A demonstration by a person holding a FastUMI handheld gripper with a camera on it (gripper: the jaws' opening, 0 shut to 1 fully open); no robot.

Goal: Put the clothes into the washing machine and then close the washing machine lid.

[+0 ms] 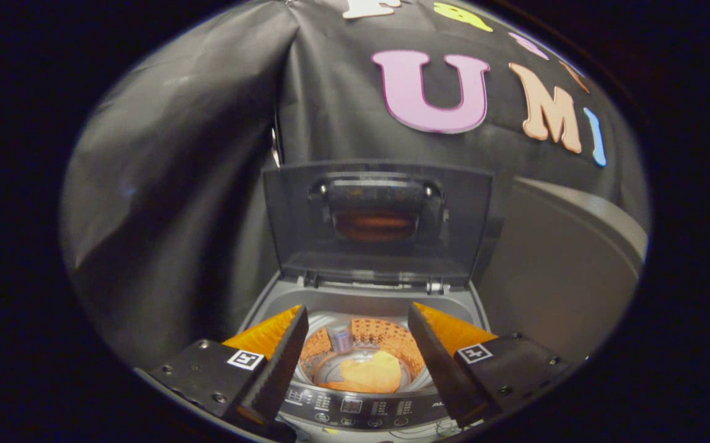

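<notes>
gripper (358,344) jaws spreading wide, holding nothing | clothes (372,373) lying in washing machine (361,415) drum between jaws | lid (376,221) standing up

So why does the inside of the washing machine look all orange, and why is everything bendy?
In the gripper view, warm orange light glows off the drum, where the yellow cloth lies, and reflects as an orange patch on the open lid. The fisheye lens curves straight edges, so the washing machine looks bent. The open gripper hangs above the drum; the booth around is dim.
</notes>
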